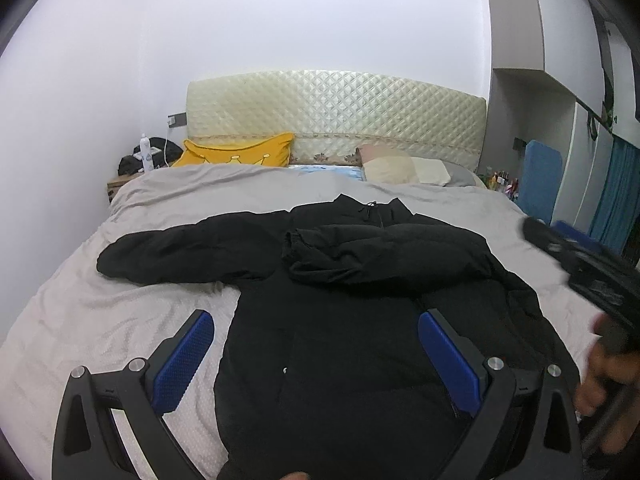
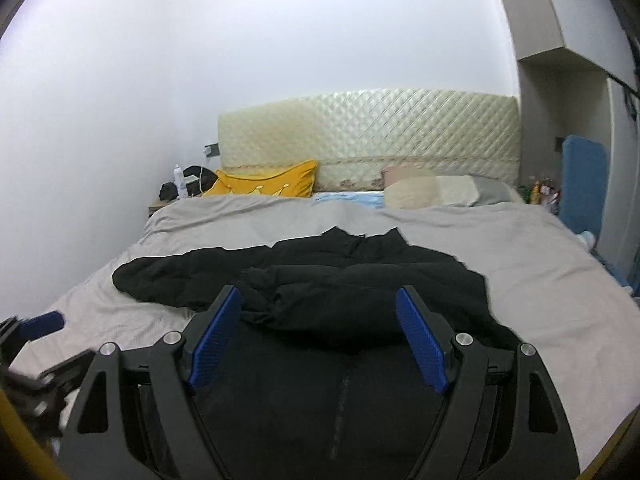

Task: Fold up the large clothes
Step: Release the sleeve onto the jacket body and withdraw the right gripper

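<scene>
My left claw (image 1: 316, 332) and right claw (image 2: 320, 308) gape empty over one black jacket (image 1: 360, 320); its hem is cut off.

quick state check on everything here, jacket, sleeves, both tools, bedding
black jacket: spread flat on the bed, collar toward the headboard
right sleeve: folded across the chest
left sleeve: still stretched out sideways
left tool: open, holding nothing
right tool: open, holding nothing
grey cover: laid over the bed, slightly wrinkled
</scene>
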Motion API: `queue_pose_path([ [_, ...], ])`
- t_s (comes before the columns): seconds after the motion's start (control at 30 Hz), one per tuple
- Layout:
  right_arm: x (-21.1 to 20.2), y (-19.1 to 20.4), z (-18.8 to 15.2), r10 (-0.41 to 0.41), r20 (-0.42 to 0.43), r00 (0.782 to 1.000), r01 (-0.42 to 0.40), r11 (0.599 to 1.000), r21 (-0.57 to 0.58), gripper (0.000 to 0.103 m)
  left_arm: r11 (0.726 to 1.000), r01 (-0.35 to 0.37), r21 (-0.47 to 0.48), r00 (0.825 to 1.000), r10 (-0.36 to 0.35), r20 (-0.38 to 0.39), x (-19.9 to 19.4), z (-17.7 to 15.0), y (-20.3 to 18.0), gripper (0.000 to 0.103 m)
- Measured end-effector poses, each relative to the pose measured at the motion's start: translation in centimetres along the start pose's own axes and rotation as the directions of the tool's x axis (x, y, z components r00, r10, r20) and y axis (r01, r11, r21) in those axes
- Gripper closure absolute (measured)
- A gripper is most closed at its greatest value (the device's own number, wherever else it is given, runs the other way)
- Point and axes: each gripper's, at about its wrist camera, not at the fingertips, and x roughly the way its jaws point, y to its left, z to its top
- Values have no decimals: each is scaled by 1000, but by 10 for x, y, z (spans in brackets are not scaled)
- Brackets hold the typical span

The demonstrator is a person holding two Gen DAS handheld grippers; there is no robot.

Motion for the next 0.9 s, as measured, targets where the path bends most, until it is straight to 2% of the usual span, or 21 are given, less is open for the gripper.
queue_pose_path([
  [0.17, -39, -16, -11, -44, 28, 999, 43, 998, 41, 23, 999, 42, -1, 999, -42, -27, 11, -11, -9, 0],
  [0.5, -88, -31, -46, -115, 49, 992, 111, 991, 70, 22, 997, 76, 14, 997, -76, 1, 3, -25, -23, 0],
  [0.73, -108, -35, -66, -138, 62, 989, 132, 987, 89, 22, 996, 90, 10, 996, -90, 1, 4, -30, -21, 0],
  [0.9, -96, -37, -72, -142, 67, 988, 136, 987, 90, 21, 993, 120, 8, 993, -119, -25, 20, -22, -18, 0],
])
